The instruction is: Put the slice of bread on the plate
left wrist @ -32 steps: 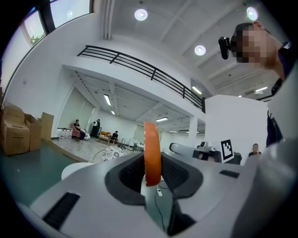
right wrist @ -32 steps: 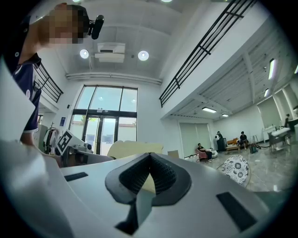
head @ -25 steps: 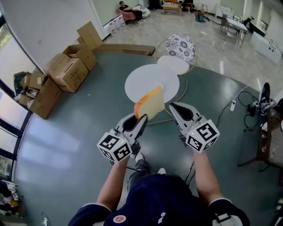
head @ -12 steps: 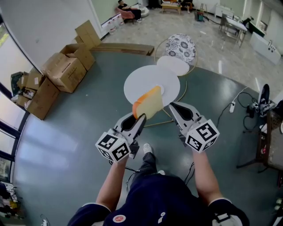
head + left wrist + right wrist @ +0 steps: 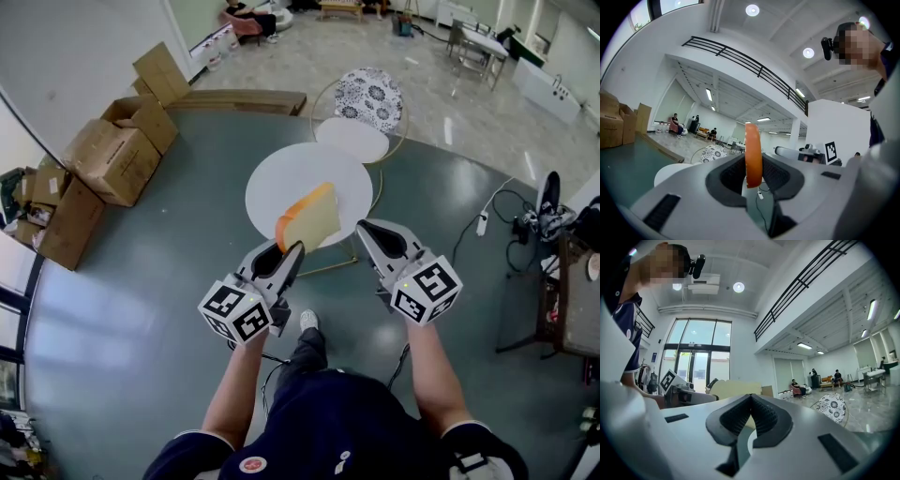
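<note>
Bread slice (image 5: pixel 309 220) has advanced over white table (image 5: pixel 277 178)

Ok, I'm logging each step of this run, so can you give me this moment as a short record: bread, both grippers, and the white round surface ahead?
bread: slice of bread, in the air, upright, seen edge-on in the left gripper view
left gripper: shut on the slice's lower end
right gripper: shut, nothing between its jaws, beside the left one
white round top: just ahead of both grippers, bare where visible
status: bread not yet set down
</note>
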A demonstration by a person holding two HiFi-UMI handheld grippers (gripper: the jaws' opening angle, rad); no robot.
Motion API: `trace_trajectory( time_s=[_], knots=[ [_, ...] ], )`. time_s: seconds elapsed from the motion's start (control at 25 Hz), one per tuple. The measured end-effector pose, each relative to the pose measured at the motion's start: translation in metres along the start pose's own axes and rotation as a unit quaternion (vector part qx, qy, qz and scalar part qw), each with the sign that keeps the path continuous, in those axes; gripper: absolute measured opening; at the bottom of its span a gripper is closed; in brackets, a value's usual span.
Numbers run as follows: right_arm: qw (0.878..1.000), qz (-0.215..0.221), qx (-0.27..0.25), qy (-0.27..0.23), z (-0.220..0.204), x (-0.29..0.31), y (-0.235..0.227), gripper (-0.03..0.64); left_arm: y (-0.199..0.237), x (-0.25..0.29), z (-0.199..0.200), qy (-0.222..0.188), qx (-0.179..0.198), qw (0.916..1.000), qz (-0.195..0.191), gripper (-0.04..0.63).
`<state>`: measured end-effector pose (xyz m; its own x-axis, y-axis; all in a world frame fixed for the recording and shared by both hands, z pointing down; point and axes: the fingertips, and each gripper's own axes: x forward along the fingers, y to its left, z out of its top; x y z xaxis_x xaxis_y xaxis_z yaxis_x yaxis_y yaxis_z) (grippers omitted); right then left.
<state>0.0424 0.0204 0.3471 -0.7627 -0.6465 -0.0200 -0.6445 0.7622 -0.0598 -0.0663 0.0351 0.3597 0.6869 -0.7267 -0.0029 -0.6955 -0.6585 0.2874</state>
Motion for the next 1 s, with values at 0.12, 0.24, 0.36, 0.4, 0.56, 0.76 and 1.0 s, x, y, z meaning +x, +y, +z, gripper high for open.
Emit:
trace_trajectory(
  time_s=[0.12,0.24,0.36,0.4,0.56,0.76,1.0],
  knots=[
    [1.000,-0.007,0.001,0.007,-0.005,0.021,-0.016,0.008,0.025,0.016,0.001,0.004,-0.007,1.0000,-0.006,0.098],
    [1.000,-0.011,0.001,0.015,-0.010,0.039,-0.030,0.006,0.046,0.030,0.000,0.009,-0.014,0.9998,-0.009,0.098],
    [1.000,-0.017,0.004,0.022,-0.016,0.055,-0.043,0.006,0.066,0.043,-0.001,0.015,-0.021,0.9996,-0.014,0.098],
    [0.999,-0.020,0.005,0.024,-0.016,0.063,-0.048,0.006,0.074,0.048,0.000,0.017,-0.023,0.9995,-0.016,0.098],
    [0.999,-0.030,0.004,0.030,-0.018,0.093,-0.067,0.006,0.106,0.067,0.004,0.027,-0.030,0.9988,-0.026,0.098],
    [0.998,-0.049,0.005,0.036,-0.020,0.125,-0.088,0.006,0.138,0.085,0.009,0.045,-0.039,0.9973,-0.043,0.097],
    [0.997,-0.067,0.011,0.042,-0.025,0.153,-0.109,0.006,0.166,0.105,0.005,0.057,-0.055,0.9951,-0.059,0.097]
  ],
)
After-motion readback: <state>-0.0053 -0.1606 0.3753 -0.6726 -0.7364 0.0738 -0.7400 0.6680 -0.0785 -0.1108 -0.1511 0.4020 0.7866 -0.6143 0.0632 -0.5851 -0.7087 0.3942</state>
